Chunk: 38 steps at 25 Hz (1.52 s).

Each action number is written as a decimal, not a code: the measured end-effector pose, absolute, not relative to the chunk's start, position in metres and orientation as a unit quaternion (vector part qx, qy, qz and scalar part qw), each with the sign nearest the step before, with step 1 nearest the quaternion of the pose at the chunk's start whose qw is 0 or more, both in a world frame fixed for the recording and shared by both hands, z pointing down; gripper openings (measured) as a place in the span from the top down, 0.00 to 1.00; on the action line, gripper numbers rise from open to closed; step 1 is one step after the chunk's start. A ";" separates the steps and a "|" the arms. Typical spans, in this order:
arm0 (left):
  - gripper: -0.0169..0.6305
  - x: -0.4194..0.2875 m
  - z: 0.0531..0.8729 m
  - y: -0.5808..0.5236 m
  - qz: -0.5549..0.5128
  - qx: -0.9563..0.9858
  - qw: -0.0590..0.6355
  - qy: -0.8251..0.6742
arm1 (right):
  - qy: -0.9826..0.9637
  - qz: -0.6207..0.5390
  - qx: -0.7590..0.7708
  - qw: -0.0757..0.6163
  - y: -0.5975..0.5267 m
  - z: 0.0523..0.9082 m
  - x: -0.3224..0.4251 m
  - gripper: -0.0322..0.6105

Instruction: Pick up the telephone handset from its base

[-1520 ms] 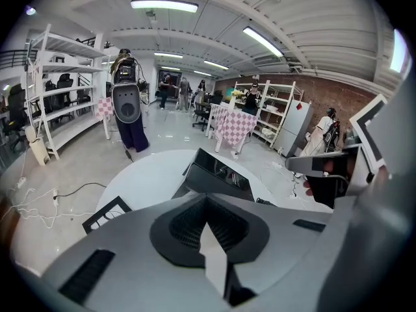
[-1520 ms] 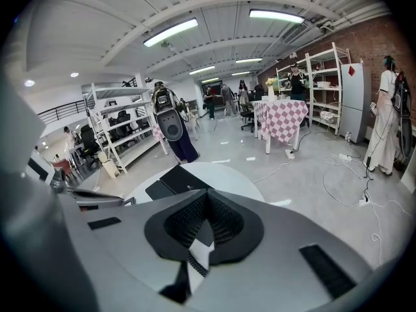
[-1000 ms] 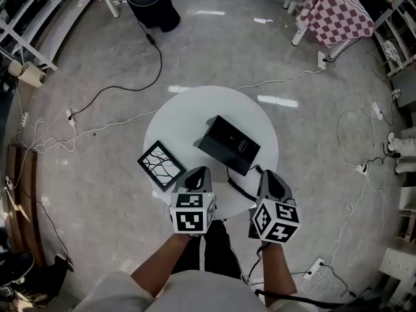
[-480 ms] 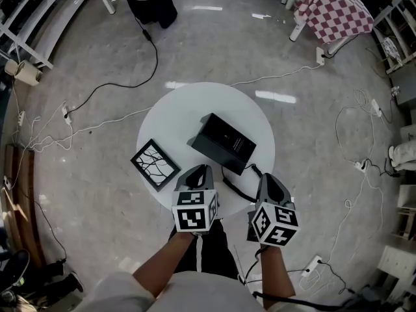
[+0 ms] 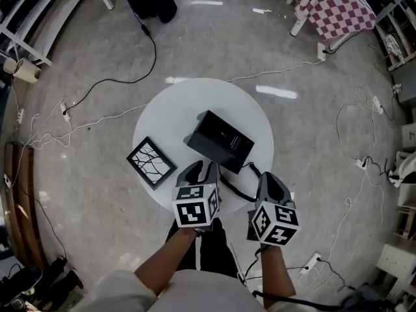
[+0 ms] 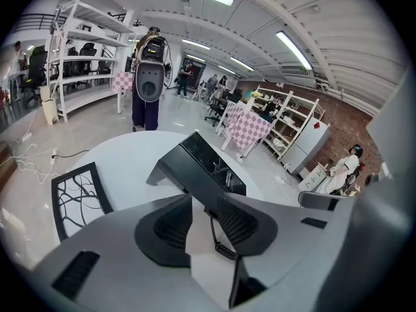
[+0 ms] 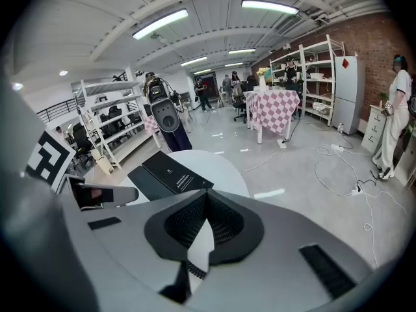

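Judging risks first: the coiled cord (image 5: 236,188) runs from the near side of the telephone (image 5: 221,140) toward the near edge of the table (image 5: 170,112), right in the path of the left gripper (image 5: 202,169). A jaw could snag a coil and drag the whole set toward that edge; the base looks light and may slide or rise with the handset if the grip lands on both; the jaws stand only partway apart, perhaps too narrow for the handset, so a pad could ride over the top and push it instead of straddling it; the picture frame (image 5: 151,162) lies just beside the left gripper at the table's left edge, and a sideways sweep could knock it off.

Telephone: black, wedge-shaped, near the table's middle, slightly toward the far right; handset not lifted as far as I can judge; I cannot tell it apart from the base in any view.

Left gripper: hovers over the near part of the table, pointing at the telephone's near side, near it but not touching; jaws have just been opening, now partway apart; nothing between the pads, only cord and tabletop beyond.

Right gripper (image 5: 269,178): at the near-right edge, beside the cord; jaws clenched together, holding nothing.
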State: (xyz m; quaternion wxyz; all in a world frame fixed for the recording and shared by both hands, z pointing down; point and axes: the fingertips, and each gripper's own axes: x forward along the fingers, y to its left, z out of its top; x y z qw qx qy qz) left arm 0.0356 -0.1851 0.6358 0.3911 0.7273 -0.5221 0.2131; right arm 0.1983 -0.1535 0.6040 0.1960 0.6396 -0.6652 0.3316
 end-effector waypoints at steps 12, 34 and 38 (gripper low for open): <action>0.68 0.052 0.653 -0.188 0.194 0.693 0.444 -0.533 | -0.664 0.337 0.636 0.204 -0.157 0.609 0.214 0.91; 0.63 0.059 0.672 -0.214 0.104 0.643 0.524 -0.548 | -0.661 0.363 0.612 0.239 -0.150 0.644 0.217 0.91; 0.67 0.059 0.670 -0.212 0.104 0.640 0.529 -0.548 | -0.658 0.365 0.612 0.241 -0.147 0.646 0.217 0.91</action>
